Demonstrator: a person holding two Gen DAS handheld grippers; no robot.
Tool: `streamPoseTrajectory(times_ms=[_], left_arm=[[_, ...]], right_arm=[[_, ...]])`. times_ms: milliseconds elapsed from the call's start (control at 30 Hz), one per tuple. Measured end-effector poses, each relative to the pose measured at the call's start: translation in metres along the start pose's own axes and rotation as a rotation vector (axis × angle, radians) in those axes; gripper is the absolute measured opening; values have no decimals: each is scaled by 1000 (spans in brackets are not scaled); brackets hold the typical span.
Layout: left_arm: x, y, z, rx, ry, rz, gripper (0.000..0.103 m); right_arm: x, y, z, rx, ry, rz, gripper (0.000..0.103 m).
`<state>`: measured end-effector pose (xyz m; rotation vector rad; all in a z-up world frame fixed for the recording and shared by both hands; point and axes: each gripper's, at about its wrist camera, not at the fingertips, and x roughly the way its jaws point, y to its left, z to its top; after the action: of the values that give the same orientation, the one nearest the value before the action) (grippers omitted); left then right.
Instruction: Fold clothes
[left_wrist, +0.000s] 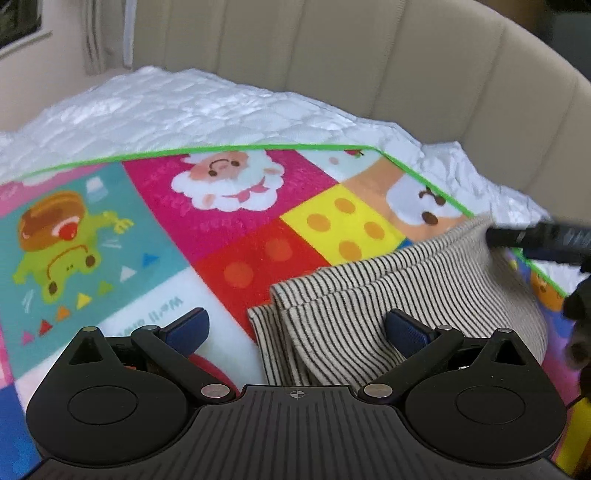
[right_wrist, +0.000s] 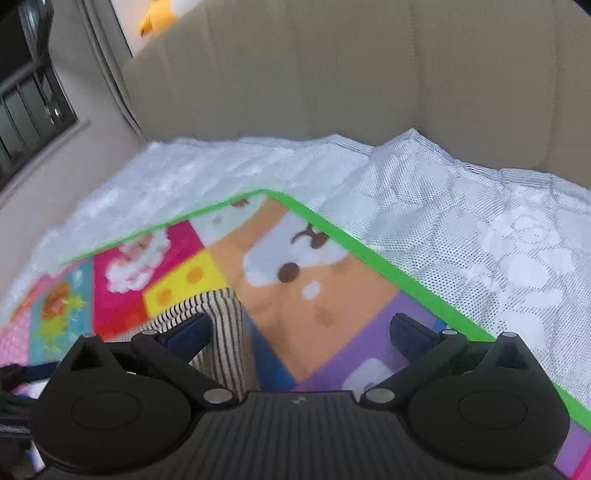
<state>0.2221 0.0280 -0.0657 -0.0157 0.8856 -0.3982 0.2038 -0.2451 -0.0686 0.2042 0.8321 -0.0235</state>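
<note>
Both claws spread wide, nothing gripped in either. Left claw (left_wrist: 295, 328) hovers low over the cream-and-black pinstriped knit garment (left_wrist: 373, 295), one blue pad over the stripes, the other over the mat; fabric lies between and beneath the pads but they are not pinching it. Garment sits at about 4 o'clock in the left wrist view, already doubled: stacked edges show at its near-left corner, so judged partly folded. It lies on a bright cartoon-print play mat with green piping (left_wrist: 207, 229), probably laid as a flat bed-top folding area; the mat sits on a white quilted lace-pattern bed cover (left_wrist: 192, 107), which runs to a beige channel-padded headboard (left_wrist: 369, 55) at 12 o'clock. Right claw (right_wrist: 299, 330) is in the left wrist view as a dark blurred shape at 3 o'clock, right at the garment's far-right corner; contact there can't be told because of blur. In the right wrist view the garment sits at 8 o'clock, by the left pad, mostly outside the gap, with orange and purple mat panels between the pads. Judged: claws at two ends of the garment, likely lining up corner grabs for another fold. No containers visible, nothing to report there. Yellow plush toy (right_wrist: 162, 14) on the ledge at 11 o'clock, well apart.
</note>
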Motion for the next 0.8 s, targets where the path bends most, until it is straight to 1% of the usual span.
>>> streamPoseTrajectory(times_ms=[67, 167, 200, 333, 400, 467, 500, 533, 600, 667, 800], left_arm=[[2, 3, 1, -18, 0, -5, 103], [6, 6, 0, -23, 13, -1, 103], [7, 6, 0, -24, 18, 1, 103], [8, 9, -2, -25, 30, 1, 103], [8, 10, -3, -25, 34, 1, 103], [10, 12, -3, -30, 39, -2, 103], [10, 12, -4, -35, 42, -6, 103], [11, 13, -3, -39, 45, -8, 103], [12, 14, -4, -43, 50, -9, 103], [12, 14, -3, -42, 51, -4, 103], [0, 15, 2, -46, 7, 8, 103]], right_arm=[[10, 8, -6, -73, 10, -43, 103], [15, 14, -11, -143, -8, -76, 103], [13, 14, -10, -143, -6, -75, 103], [-1, 12, -4, -114, 8, -57, 103], [-16, 12, 2, -89, 29, -5, 103], [-30, 19, 1, -133, 55, 54, 103], [-32, 24, -2, -173, 74, 69, 103], [-30, 30, -7, -217, 98, 74, 103], [-16, 40, -20, -279, 146, 56, 103], [-5, 44, -26, -289, 149, 48, 103], [-9, 45, -22, -304, 129, 59, 103]])
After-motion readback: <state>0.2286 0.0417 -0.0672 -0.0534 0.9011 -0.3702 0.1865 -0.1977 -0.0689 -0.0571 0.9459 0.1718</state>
